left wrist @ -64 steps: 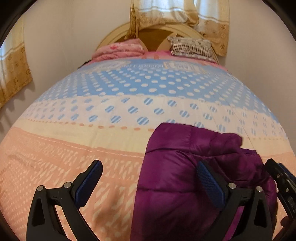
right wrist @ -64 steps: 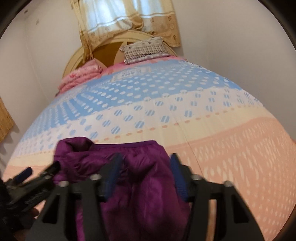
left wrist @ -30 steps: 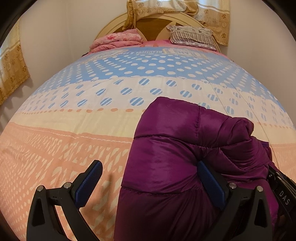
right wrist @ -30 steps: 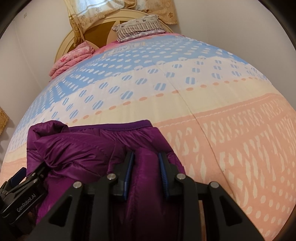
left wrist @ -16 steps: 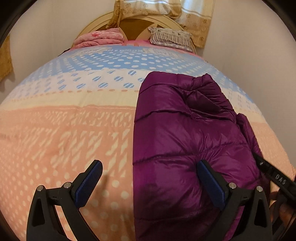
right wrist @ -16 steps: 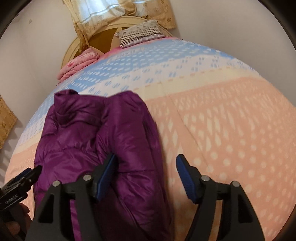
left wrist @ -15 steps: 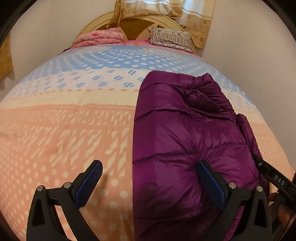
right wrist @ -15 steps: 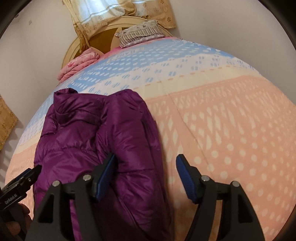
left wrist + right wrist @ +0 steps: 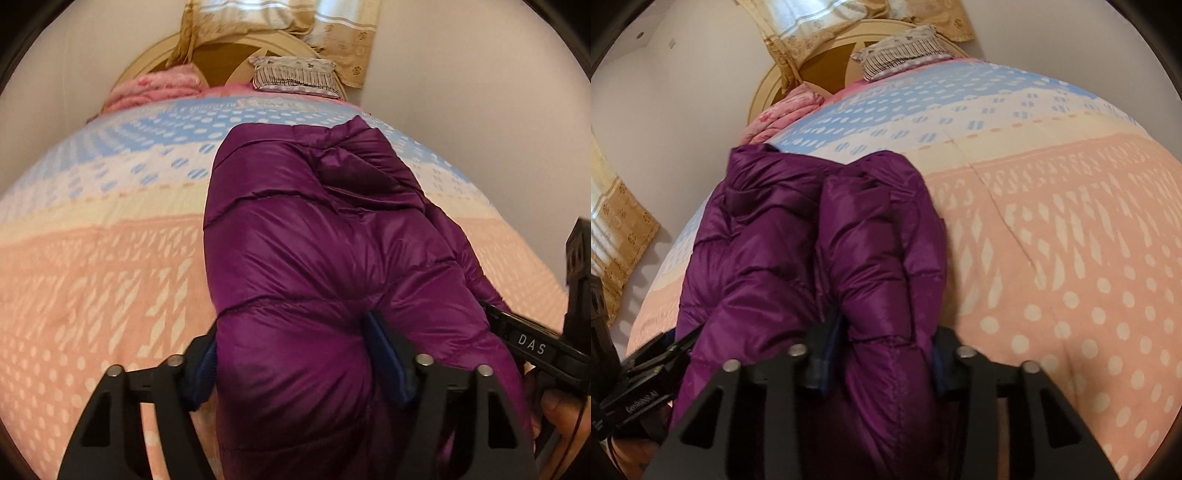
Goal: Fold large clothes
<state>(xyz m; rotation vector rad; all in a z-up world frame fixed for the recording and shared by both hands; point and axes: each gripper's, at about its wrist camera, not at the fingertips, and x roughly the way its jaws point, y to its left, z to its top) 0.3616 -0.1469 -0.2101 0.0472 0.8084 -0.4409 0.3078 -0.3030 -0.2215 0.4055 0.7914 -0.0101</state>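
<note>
Both the left gripper (image 9: 295, 354) and right gripper (image 9: 882, 350), open 0.5 s ago, now clamp the jacket (image 9: 314, 240) near edge at 6 o'clock, likely readying the next fold.

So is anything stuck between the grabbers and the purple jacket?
No. Both are already pinching the purple jacket with nothing in between: the left gripper squeezes a puffy fold at its near end, and the right gripper clamps another fold beside it. The jacket lies on the bedspread.
</note>
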